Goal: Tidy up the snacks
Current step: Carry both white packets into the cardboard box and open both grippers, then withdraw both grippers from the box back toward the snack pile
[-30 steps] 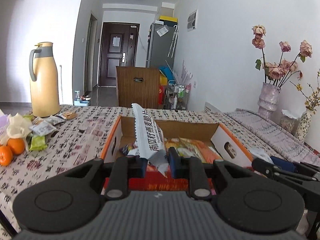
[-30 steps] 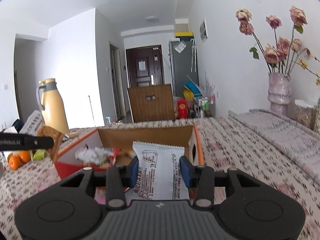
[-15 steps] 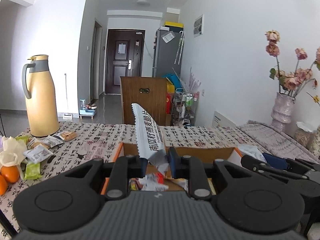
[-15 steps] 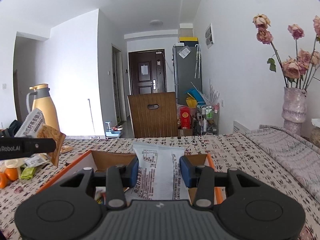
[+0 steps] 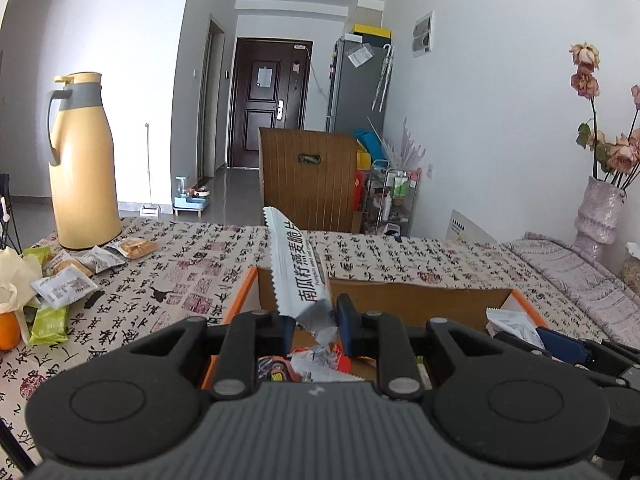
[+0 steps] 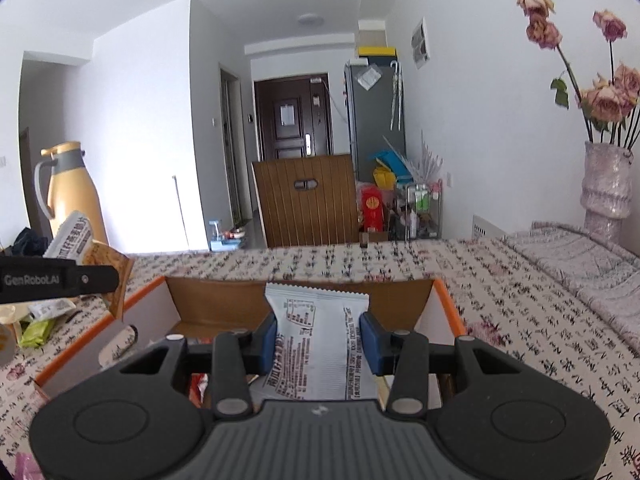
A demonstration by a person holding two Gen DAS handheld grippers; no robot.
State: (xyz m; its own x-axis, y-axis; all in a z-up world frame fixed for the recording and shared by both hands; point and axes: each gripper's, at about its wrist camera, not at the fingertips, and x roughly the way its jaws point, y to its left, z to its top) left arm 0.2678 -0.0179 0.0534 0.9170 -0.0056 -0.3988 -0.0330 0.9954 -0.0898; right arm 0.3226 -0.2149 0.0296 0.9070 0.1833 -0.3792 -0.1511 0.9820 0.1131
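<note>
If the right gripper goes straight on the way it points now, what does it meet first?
Probably the far inner wall of the cardboard box, reached by the packet that the right gripper holds. Depth is unclear.

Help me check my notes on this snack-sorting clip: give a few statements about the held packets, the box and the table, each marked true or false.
1. The left tool is shut on a white snack packet with black Chinese lettering. True.
2. The right tool is open and holds nothing. False: it is shut on a white flat packet with a printed label.
3. The orange-edged cardboard box already has wrappers inside. True.
4. The tall yellow thermos jug lies on its side. False: it stands upright.
5. Loose snack packets remain on the patterned tablecloth. True.
</note>
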